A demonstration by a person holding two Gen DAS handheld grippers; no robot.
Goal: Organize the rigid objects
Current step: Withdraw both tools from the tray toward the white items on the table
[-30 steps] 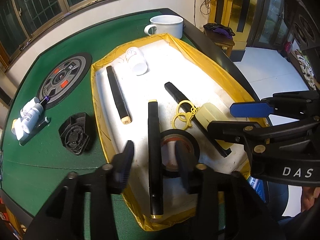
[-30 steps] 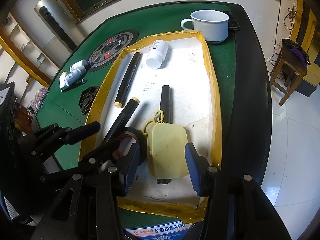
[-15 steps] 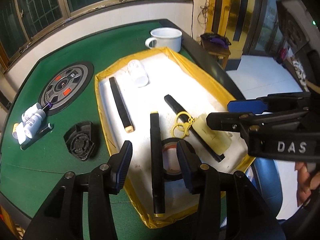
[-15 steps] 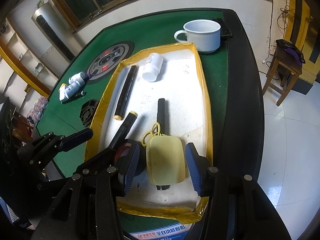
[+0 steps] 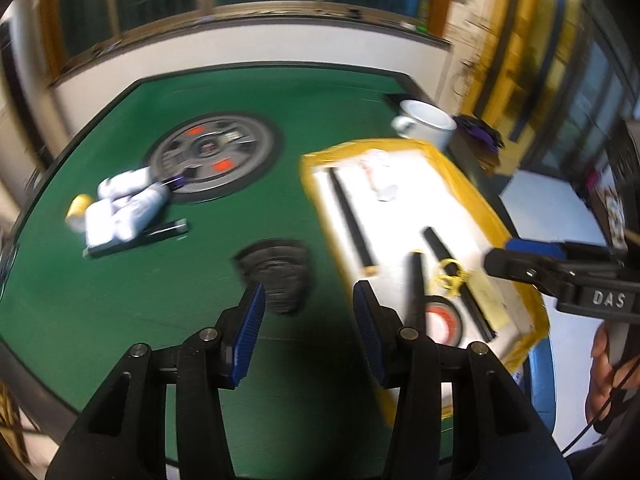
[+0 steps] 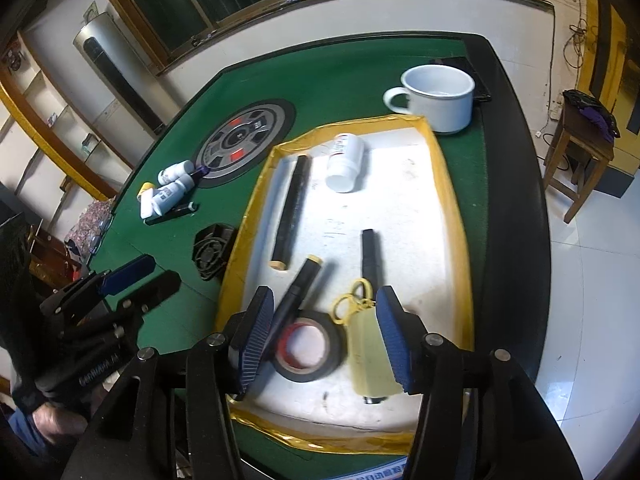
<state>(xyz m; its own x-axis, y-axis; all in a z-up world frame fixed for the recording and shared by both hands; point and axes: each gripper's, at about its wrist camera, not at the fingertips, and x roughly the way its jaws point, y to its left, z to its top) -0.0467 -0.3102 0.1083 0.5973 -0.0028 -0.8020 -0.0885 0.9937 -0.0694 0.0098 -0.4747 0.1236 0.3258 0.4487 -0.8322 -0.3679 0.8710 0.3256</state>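
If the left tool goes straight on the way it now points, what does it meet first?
Probably the small black fan-like part lying on the green felt table. It sits just beyond the open left tool, though the blurred frame leaves depth uncertain.

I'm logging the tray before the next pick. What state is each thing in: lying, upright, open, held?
Mug: upright on the green table, beside the tray.
White bottle: lying in the tray.
Tape roll: flat in the tray.
Yellow case: lying in the tray, not gripped.
Black fan: on the table, outside the tray.
Left gripper: open, holding nothing.
Right gripper: jaws opening, holding nothing.
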